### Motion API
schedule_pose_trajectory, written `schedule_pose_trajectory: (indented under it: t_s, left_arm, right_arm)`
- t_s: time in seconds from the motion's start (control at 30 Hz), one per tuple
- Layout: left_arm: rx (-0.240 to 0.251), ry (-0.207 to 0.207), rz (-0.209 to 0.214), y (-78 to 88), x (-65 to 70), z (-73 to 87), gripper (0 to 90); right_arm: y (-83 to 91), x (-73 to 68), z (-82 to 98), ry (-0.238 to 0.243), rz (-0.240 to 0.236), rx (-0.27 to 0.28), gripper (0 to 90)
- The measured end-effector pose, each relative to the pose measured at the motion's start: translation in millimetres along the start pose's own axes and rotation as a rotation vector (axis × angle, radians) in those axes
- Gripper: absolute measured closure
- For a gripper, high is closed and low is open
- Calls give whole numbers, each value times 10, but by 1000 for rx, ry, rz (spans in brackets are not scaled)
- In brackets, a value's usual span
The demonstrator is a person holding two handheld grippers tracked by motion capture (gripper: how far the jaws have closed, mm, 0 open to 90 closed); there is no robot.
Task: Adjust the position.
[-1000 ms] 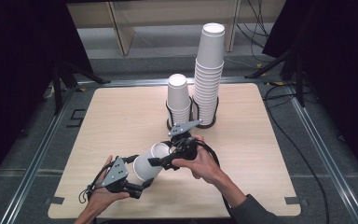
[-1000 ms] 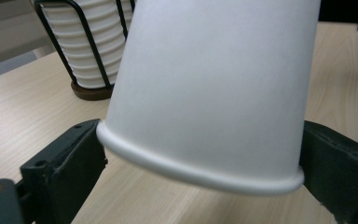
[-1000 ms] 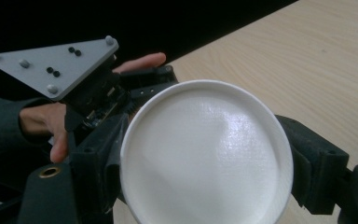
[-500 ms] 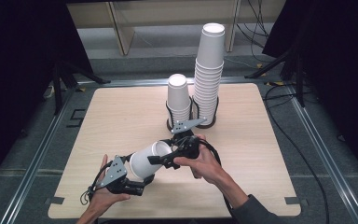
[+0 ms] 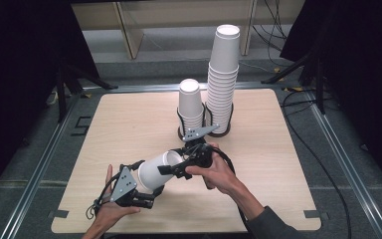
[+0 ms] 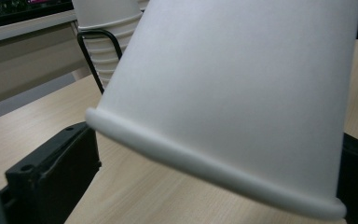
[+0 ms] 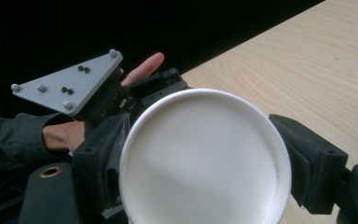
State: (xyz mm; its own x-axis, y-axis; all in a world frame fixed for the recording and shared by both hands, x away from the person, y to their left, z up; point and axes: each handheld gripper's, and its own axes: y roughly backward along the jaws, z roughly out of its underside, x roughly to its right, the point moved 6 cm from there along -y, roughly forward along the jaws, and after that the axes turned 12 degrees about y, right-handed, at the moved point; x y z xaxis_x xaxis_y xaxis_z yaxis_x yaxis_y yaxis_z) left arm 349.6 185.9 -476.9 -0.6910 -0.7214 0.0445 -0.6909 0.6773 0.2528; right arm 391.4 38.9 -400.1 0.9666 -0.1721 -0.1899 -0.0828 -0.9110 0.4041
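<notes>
A white paper cup (image 5: pixel 156 169) lies on its side in the air over the table's front, between both grippers. My right gripper (image 5: pixel 176 167) is shut on its base end, and in the right gripper view the pads (image 7: pixel 303 163) press both sides of the cup (image 7: pixel 205 158). My left gripper (image 5: pixel 149 191) sits at the rim end. Its jaws have just been opening and now stand wide on either side of the cup's rim (image 6: pixel 205 163) without pressing it.
At the back middle of the wooden table (image 5: pixel 124 124) a short stack of cups (image 5: pixel 190 104) and a tall stack (image 5: pixel 224 74) stand side by side in black wire holders. A person's hands hold both grippers near the front edge.
Both hands and the cup stay where they were. The left jaws look slightly wider around the rim.
</notes>
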Motion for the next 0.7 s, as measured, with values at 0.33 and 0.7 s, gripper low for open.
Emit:
schedule_pose_trajectory:
  t_s: [0.33,0.7]
  left_arm:
    - [23,-7,44,13,39,-8,42]
    - [-84,-36,64,36,34,9,92]
  right_arm:
    - [-83,-23,1,-22,-27,-5,245]
    - [-55,5,63,-40,-51,-41,224]
